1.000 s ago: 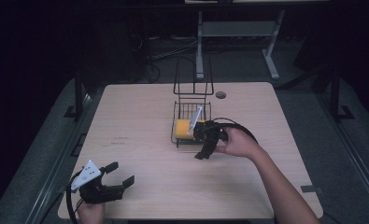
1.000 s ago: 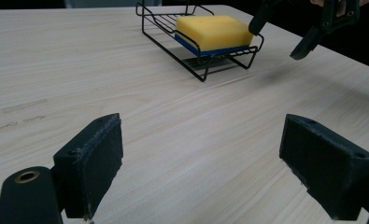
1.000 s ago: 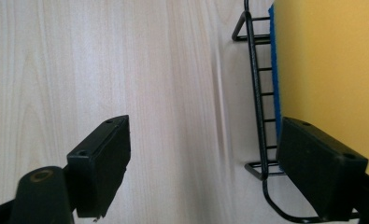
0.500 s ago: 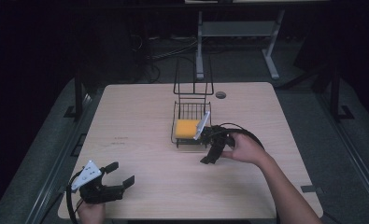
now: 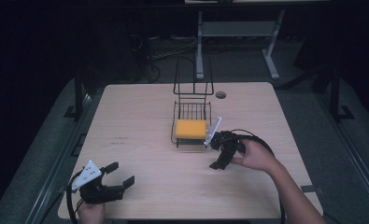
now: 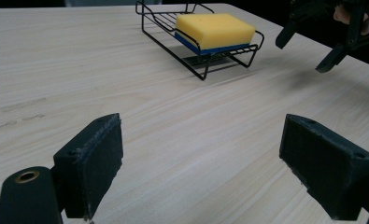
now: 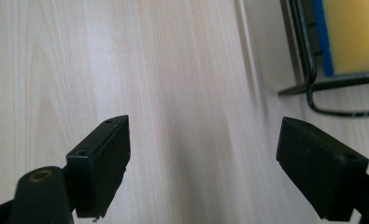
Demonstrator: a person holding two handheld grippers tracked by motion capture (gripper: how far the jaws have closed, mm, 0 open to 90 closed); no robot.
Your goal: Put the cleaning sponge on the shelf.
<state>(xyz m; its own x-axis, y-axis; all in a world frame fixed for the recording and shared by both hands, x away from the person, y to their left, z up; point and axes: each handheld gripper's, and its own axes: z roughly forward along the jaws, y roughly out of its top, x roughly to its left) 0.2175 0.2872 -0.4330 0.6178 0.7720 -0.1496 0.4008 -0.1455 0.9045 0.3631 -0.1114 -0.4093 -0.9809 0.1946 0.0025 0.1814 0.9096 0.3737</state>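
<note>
A yellow sponge (image 5: 190, 129) with a blue underside lies in a black wire rack (image 5: 192, 111) at the table's middle. My right gripper (image 5: 217, 156) hovers just right of the rack's front corner, open, with nothing between its jaws. In the right gripper view the right gripper (image 7: 203, 172) looks down on bare wood, with the rack's corner (image 7: 308, 79) and the sponge (image 7: 355, 32) at the upper right. My left gripper (image 5: 121, 173) rests near the front left edge, open and empty. In the left gripper view the left gripper (image 6: 201, 177) faces the sponge (image 6: 215, 29) and rack (image 6: 205, 70).
The light wooden table (image 5: 140, 121) has a small round grommet (image 5: 221, 94) behind the rack. The rack's tall wire back (image 5: 193, 77) rises at its far side. A desk frame (image 5: 238, 32) and cables stand on the dark floor beyond. The right gripper (image 6: 331, 35) shows far right in the left gripper view.
My right gripper has drawn back from the rack's front corner, a little rightward and toward the person. The sponge stays in the rack. The left gripper has not moved.
</note>
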